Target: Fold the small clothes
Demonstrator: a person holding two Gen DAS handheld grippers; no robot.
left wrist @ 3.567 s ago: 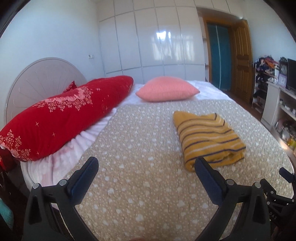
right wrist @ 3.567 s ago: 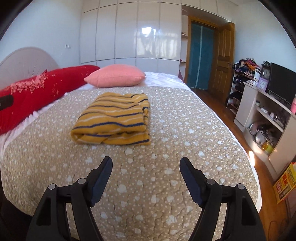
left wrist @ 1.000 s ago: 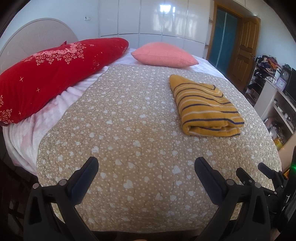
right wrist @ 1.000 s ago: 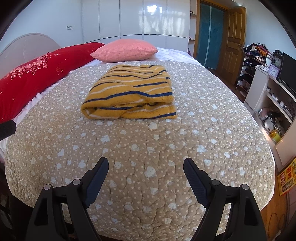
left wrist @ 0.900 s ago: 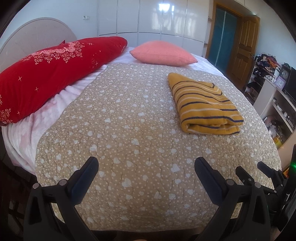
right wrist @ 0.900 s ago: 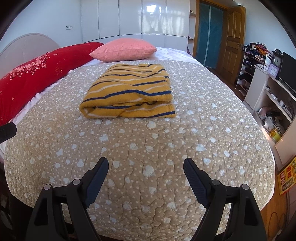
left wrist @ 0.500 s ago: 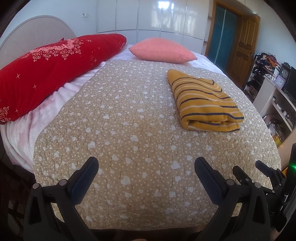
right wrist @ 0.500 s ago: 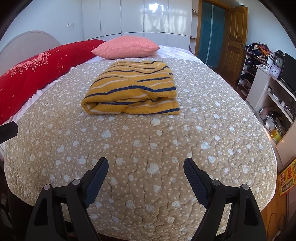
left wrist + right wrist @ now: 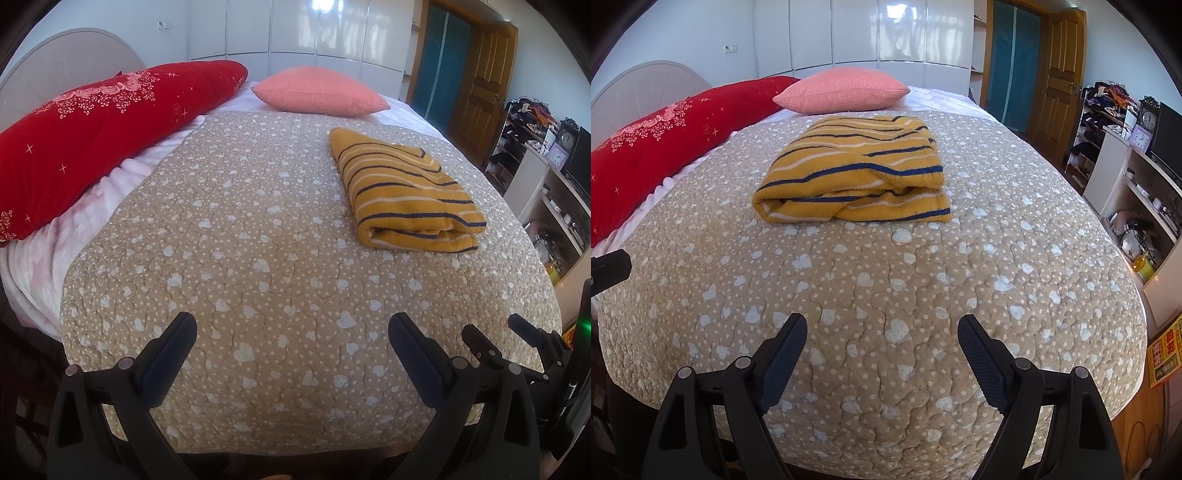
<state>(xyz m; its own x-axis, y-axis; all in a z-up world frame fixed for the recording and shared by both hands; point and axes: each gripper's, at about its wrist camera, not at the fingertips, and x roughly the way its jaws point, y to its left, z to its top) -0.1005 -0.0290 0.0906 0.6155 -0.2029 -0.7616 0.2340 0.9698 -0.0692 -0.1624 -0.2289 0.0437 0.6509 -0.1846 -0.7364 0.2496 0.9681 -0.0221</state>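
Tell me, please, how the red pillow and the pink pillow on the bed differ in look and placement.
The red pillow is long and bolster-like with a white floral print; the pink pillow is shorter, plain and squarish. The red pillow lies along the bed's left side by the headboard, while the pink pillow sits at the far end, beyond the folded striped garment. Both rest on the bed, clear of both grippers.

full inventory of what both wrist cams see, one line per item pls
folded garment: 1, yellow with dark and white stripes, on the quilt, apart from both grippers
quilt: 1, tan with white hearts and dots, covering the bed
red pillow: 1, long, at the headboard side
pink pillow: 1, beyond the garment
headboard: 1, white, curved
wardrobe: 1, glossy white, back wall
door: 1, brown wood
shelves: white, cluttered, beside the bed
clock: 1, on the shelves
left gripper: open, empty
right gripper: open, empty
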